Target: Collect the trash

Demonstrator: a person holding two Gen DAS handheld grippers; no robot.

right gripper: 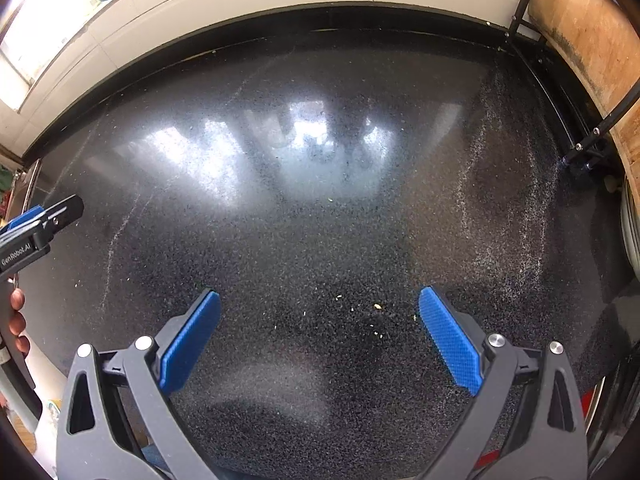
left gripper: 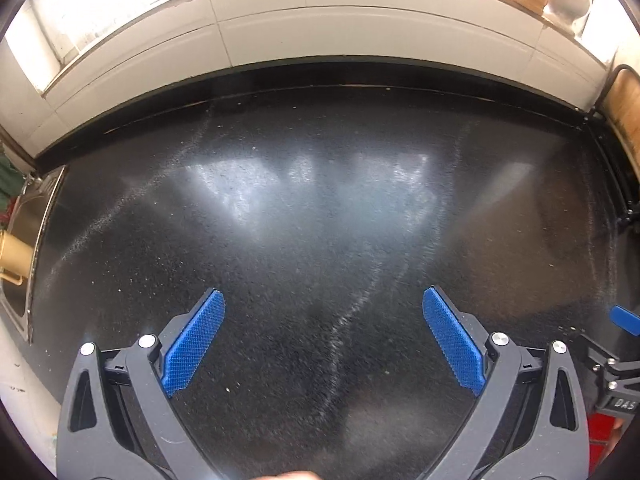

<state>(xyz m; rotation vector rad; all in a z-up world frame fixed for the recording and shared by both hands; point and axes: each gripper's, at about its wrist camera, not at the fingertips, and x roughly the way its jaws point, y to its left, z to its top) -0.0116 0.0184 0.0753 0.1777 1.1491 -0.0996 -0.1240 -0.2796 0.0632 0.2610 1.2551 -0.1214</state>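
My left gripper (left gripper: 323, 300) hangs open over a black speckled countertop (left gripper: 320, 208), nothing between its blue pads (left gripper: 194, 340). My right gripper (right gripper: 319, 302) is open too, above the same countertop (right gripper: 320, 220). A few tiny pale crumbs (right gripper: 377, 306) lie on the stone between and just ahead of the right fingers. No larger piece of trash shows in either view. The right gripper's tip (left gripper: 624, 320) pokes in at the right edge of the left wrist view. In the right wrist view the left gripper (right gripper: 44, 220) appears at the left edge, a hand (right gripper: 18, 320) below it.
A white tiled wall (left gripper: 320, 28) runs behind the counter. A steel sink (left gripper: 36, 216) with a tan cup (left gripper: 14, 256) lies at the left. A wooden board in a black wire rack (right gripper: 592, 40) stands at the right. Something red (left gripper: 604, 428) sits low at the right.
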